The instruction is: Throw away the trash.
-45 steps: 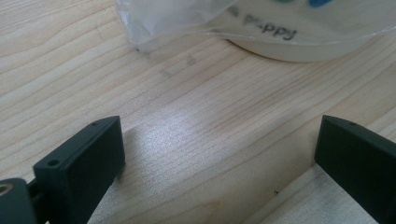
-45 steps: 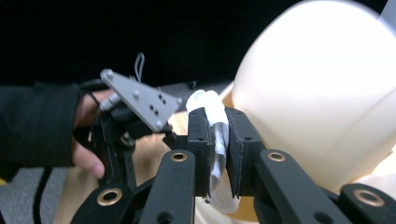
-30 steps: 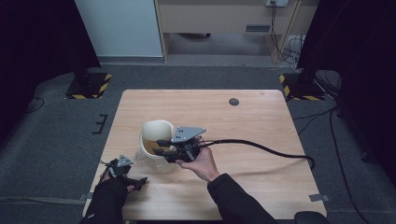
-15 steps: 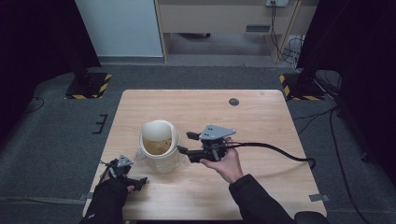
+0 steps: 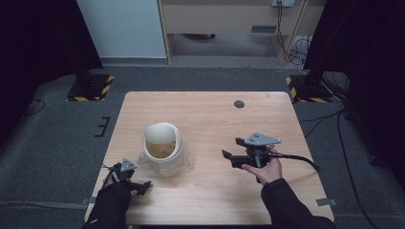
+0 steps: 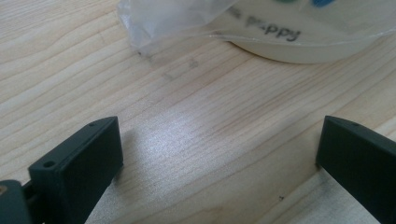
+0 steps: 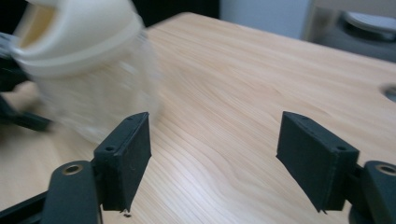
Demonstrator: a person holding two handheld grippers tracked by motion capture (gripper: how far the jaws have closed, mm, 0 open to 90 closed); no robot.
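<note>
One cream-coloured container (image 5: 163, 143) with a wide open mouth stands upright left of the middle of the wooden bench (image 5: 210, 114), wrapped around its lower half in one clear plastic bag (image 5: 165, 164). It looks rigid and fairly light, though possibly breakable if ceramic. The bag is thin, soft and slippery, so a grip on film alone would likely slide; the firm rim or the bunched plastic at the base seems the better hold.

Two grippers are present. The left gripper (image 5: 136, 183) rests low at the near left corner, just beside the bag, its fingers (image 6: 84, 163) spread wide over bare wood. The right gripper (image 5: 234, 150) hangs well apart to the container's right, its fingers (image 7: 126, 154) having just been opening, nothing between them. One small dark round hole (image 5: 239, 104) marks the far side.
</note>
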